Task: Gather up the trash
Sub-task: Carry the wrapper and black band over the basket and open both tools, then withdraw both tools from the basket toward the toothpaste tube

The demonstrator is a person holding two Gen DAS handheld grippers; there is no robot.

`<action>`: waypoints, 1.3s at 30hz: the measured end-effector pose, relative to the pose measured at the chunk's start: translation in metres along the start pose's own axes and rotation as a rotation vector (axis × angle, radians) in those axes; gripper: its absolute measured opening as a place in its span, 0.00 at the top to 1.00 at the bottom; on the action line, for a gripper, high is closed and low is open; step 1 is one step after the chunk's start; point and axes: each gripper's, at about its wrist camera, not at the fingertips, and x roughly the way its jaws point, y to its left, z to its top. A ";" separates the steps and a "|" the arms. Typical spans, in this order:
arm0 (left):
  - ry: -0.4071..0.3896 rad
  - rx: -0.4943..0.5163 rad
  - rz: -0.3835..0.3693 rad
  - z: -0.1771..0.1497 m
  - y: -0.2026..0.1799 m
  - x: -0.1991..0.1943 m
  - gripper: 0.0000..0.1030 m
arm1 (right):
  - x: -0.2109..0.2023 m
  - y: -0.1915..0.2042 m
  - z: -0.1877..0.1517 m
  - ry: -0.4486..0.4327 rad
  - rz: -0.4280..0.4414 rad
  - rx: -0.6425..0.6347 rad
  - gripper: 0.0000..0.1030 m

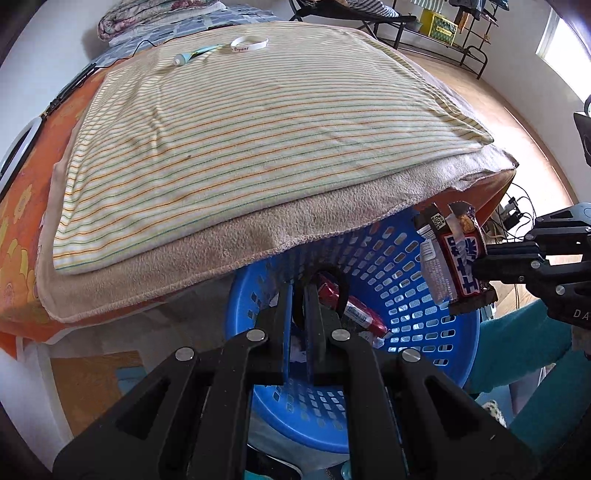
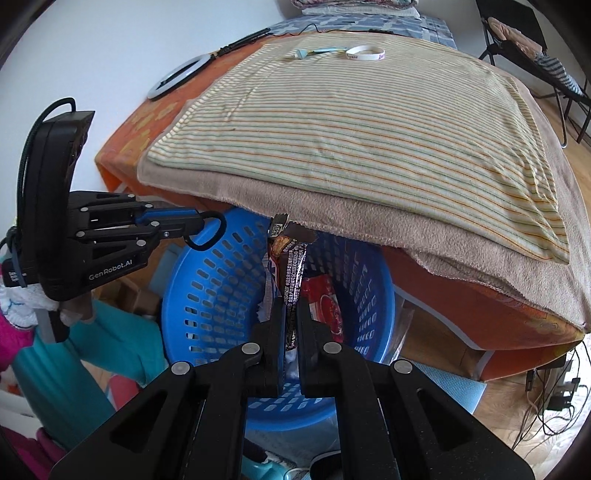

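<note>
A blue perforated basket (image 1: 417,295) stands on the floor by the bed; it also shows in the right wrist view (image 2: 221,288). My left gripper (image 1: 299,295) is shut on a black loop (image 1: 341,284) above the basket, also seen in the right wrist view (image 2: 210,230). My right gripper (image 2: 291,314) is shut on a brown snack wrapper (image 2: 290,269) and holds it over the basket; the wrapper shows in the left wrist view (image 1: 454,254). Red wrappers (image 1: 364,314) lie in the basket. On the striped towel (image 1: 258,122) lie a small tube (image 1: 190,56) and a white wristband (image 1: 248,44).
The bed with an orange sheet (image 2: 125,147) fills the far side. A ring light (image 2: 177,79) and cables lie at its left. A black rack (image 1: 436,33) stands on the wooden floor behind. Cables and a power strip (image 2: 554,391) lie at the right.
</note>
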 end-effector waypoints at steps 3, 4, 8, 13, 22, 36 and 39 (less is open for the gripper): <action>0.014 0.003 0.000 -0.003 -0.001 0.005 0.96 | 0.007 0.002 -0.003 0.020 -0.003 -0.005 0.96; 0.019 0.004 -0.003 -0.003 -0.001 0.006 0.96 | 0.009 0.002 -0.004 0.028 -0.002 -0.004 0.96; 0.030 0.016 -0.005 -0.005 -0.004 0.009 0.96 | 0.018 0.003 -0.009 0.057 -0.009 -0.004 0.96; 0.041 0.023 -0.001 -0.006 -0.005 0.012 0.96 | 0.023 0.003 -0.011 0.075 -0.013 -0.002 0.96; 0.080 0.029 -0.004 -0.009 -0.008 0.022 0.87 | 0.034 -0.002 -0.013 0.122 -0.013 0.023 0.92; 0.064 0.030 0.019 -0.008 -0.009 0.023 0.44 | 0.037 -0.001 -0.011 0.139 -0.047 0.032 0.46; 0.064 0.019 0.015 -0.008 -0.006 0.023 0.38 | 0.037 -0.003 -0.010 0.139 -0.054 0.040 0.43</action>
